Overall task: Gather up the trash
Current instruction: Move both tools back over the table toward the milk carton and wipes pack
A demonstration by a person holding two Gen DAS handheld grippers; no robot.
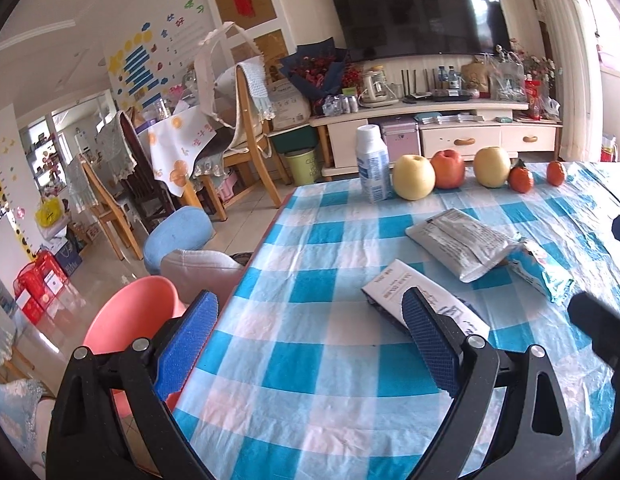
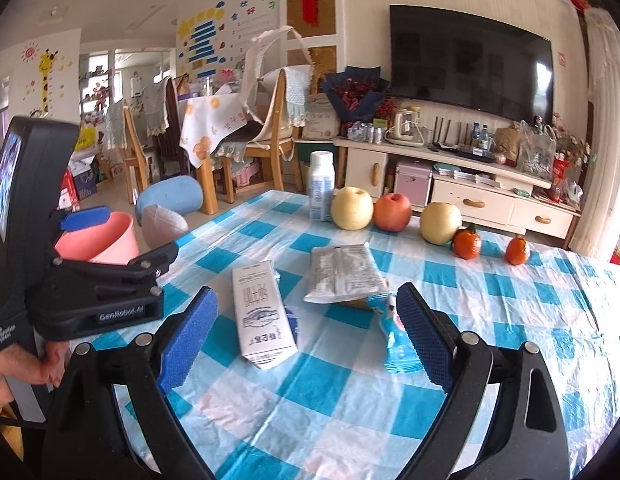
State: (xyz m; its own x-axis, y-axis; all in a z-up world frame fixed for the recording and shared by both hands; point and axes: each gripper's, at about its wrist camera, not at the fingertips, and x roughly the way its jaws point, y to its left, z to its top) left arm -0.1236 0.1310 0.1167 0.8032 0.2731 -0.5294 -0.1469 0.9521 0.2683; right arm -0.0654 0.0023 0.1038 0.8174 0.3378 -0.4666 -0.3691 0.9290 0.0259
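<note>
Two wrist fisheyes, both low over the near end of the checked worktop [image 1: 310, 368], facing the far wall.

The left view sits at the worktop's left edge, taking in the pink bin [image 1: 130, 320] below and the flat carton [image 1: 393, 292] close ahead. The right view looks from further right, with the left tongs [image 2: 126, 240] at its left. Both share the carton [image 2: 262, 312], grey pouch [image 2: 341, 272], fruit row [image 2: 393, 212] and television [image 2: 469, 60].
</note>
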